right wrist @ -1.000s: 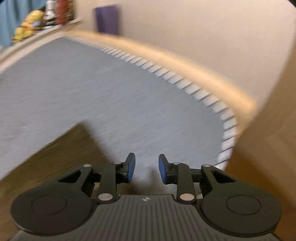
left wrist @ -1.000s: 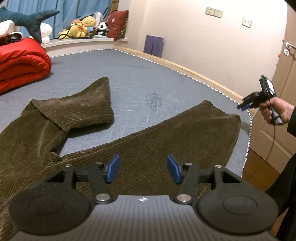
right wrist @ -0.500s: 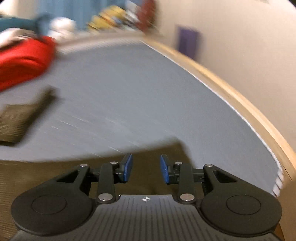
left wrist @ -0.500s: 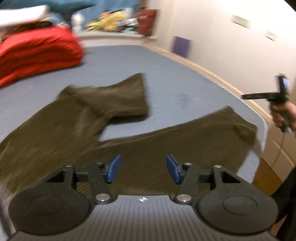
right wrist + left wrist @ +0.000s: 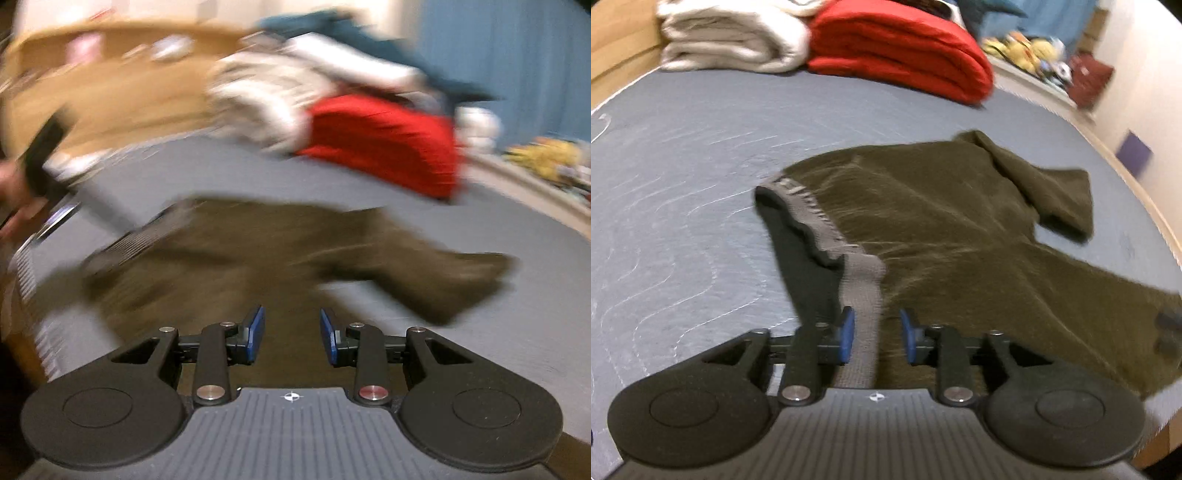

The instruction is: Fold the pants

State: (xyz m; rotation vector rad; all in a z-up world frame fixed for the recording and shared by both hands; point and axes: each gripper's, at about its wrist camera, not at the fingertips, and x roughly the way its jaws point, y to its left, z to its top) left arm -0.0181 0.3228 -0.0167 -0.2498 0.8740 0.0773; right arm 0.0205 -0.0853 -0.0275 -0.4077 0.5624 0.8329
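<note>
Olive-brown corduroy pants [image 5: 942, 221] lie spread on the grey mattress [image 5: 683, 184], one leg folded back at the far right. Their grey elastic waistband [image 5: 862, 291] runs toward me and passes between the blue pads of my left gripper [image 5: 877, 338]. That gripper's jaws are closing, with a gap still showing beside the band. The right wrist view is blurred: my right gripper [image 5: 291, 339] hovers over a pants [image 5: 258, 251] leg, jaws apart with nothing pinched. A hand with the left gripper [image 5: 40, 158] shows at that view's left edge.
A folded red quilt [image 5: 905, 55] and a folded white blanket [image 5: 731, 40] lie at the head of the bed against a wooden headboard [image 5: 110, 92]. Plush toys [image 5: 1023, 48] line a ledge. The mattress edge and wall run along the right.
Both views have swung left, from the leg ends to the waist end of the pants. My left gripper's jaws have narrowed and now straddle the waistband. My right gripper has moved over a leg.
</note>
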